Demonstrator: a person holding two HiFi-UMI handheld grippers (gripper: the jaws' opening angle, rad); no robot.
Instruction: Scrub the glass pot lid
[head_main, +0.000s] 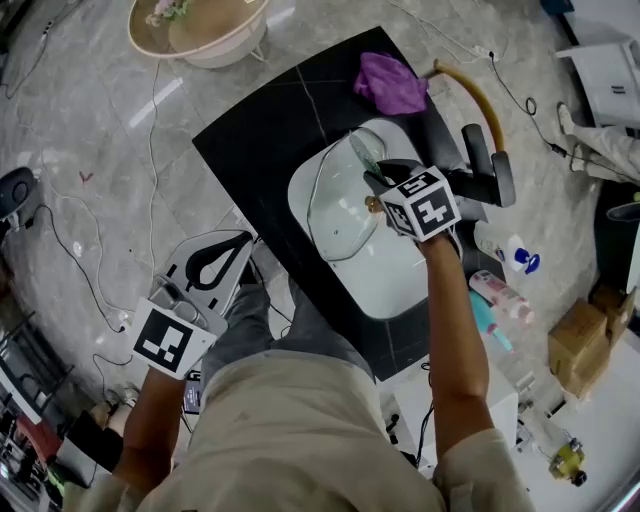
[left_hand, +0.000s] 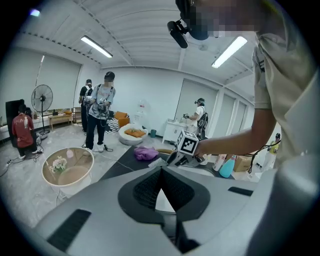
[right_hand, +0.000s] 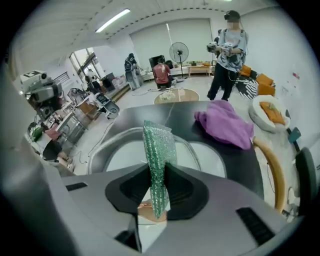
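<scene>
**Head view.** The glass pot lid (head_main: 335, 215) lies in the white sink (head_main: 395, 285), which is set in the black counter (head_main: 255, 140). The right gripper (head_main: 378, 178) is over the far side of the lid, toward the tap (head_main: 487, 172) at the counter's right edge. It pinches a green scrubber (head_main: 366, 157) that points at the glass. A purple cloth (head_main: 390, 83) sits by the counter's far corner. The left gripper (head_main: 238, 243) hangs low by the person's leg. It is off the counter's near left edge and well apart from the lid.

**Left gripper view.** This claw is closed, with the two pads tip to tip and nothing between them. It looks across at the counter from far off.

**Right gripper view.** This claw is squeezed tight on the scrubber, which sticks out between the pads. Past it, the lid's rim curves inside the sink.

**How far along.** The scrubber is picked up and brought to the lid, so that part looks done. I see no foam or rubbed patches, so I cannot tell how much glass is clean. I think most of the rubbing is left to do, all over the glass and round the rim. Nothing holds the lid down, so it may slide when pushed.
</scene>
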